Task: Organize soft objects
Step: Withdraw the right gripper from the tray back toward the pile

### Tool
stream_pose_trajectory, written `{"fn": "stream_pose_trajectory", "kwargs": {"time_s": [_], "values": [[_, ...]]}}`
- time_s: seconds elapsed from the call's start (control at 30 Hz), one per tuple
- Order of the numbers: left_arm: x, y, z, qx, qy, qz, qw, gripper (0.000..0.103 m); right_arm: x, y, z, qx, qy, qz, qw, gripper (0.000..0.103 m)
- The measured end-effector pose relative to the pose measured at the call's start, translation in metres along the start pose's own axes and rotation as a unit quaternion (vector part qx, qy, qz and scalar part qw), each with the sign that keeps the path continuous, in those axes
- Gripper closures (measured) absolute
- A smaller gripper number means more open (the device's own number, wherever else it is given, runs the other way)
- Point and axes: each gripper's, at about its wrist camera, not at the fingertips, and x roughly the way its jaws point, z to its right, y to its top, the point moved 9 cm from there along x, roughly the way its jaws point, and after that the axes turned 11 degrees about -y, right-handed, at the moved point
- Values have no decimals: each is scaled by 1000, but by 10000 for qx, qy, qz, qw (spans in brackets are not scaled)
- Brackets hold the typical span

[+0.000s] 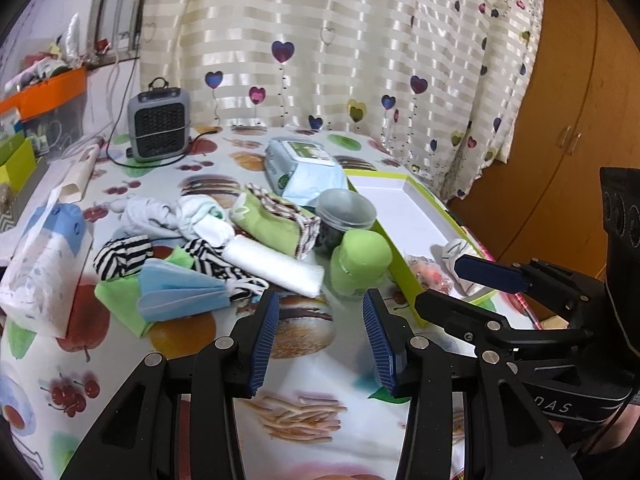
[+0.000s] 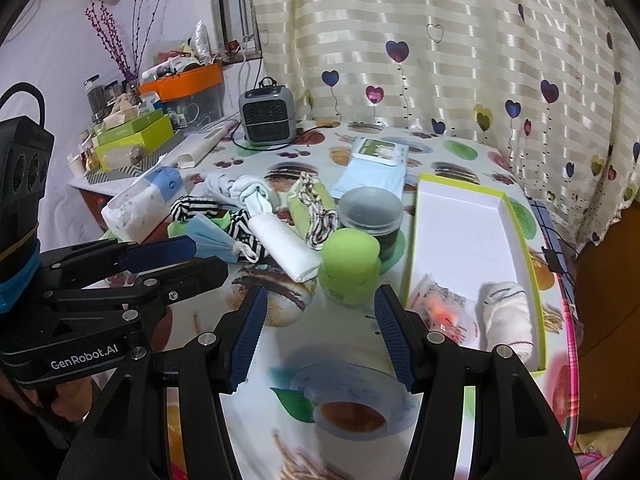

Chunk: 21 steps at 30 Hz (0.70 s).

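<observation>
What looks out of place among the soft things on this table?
Two hard containers sit against the cloth pile: a green-capped bottle and a clear lidded jar, beside the green-edged tray. The tray already holds a rolled white sock. Nothing looks spilled or damaged.

A home: heart-print curtain (image 1: 340, 52), wooden wardrobe (image 1: 576, 120), food-print tablecloth (image 1: 304, 360) on cluttered table

bare tablecloth (image 1: 304, 364) ahead — green bottle (image 1: 360, 264) blocking
</observation>
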Motion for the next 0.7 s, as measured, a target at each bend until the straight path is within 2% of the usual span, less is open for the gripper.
{"fn": "stream_pose_trajectory", "kwargs": {"time_s": [0.7], "values": [[-2,-8,-41,-322,294,-1,9991,60,22,4,-33,-235,318,-127,9991,46]]}}
